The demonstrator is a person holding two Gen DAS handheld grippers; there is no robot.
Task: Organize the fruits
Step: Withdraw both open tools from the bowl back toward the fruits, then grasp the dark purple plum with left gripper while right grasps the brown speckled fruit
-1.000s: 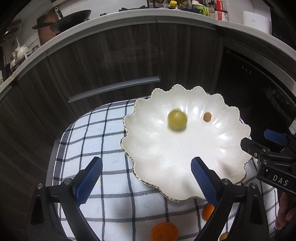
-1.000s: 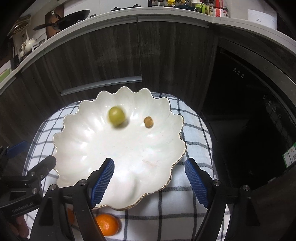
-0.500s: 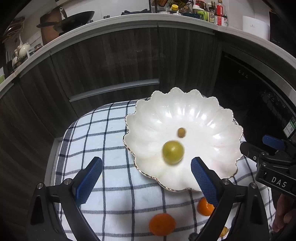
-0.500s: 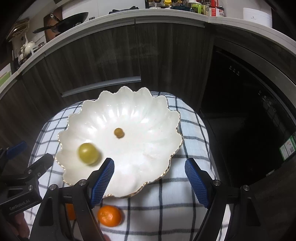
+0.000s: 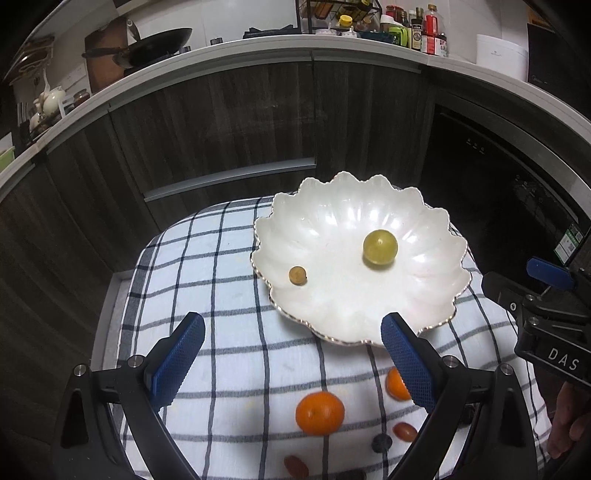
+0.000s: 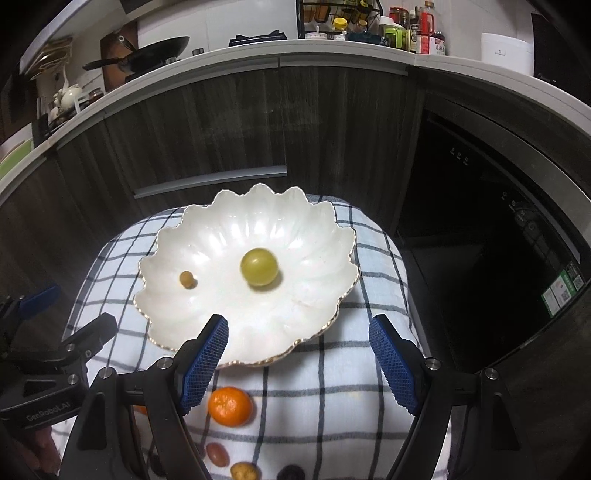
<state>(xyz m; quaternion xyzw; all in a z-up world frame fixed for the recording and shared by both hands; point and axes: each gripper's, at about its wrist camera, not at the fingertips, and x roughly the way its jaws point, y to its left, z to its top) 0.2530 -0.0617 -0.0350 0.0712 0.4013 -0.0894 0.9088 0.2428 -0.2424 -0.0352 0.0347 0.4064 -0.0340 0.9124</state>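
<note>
Dark kitchen cabinets (image 5: 229,122) back a checked cloth (image 5: 221,332); both grippers' fingers (image 5: 179,363) spread wide, empty.

A dark wood-grain cabinet front (image 5: 236,122) with a grey bar handle (image 5: 229,179) fills the background. Above it runs a white countertop (image 6: 229,55) carrying a black wok (image 5: 159,42), a white teapot (image 5: 51,100), bottles (image 5: 424,29) and a white appliance (image 6: 508,51).

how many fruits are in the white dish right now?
2. A large green grape sits near the middle of the scalloped white dish, and a small brown fruit lies toward its left side. The dish's whole interior is visible.
</note>
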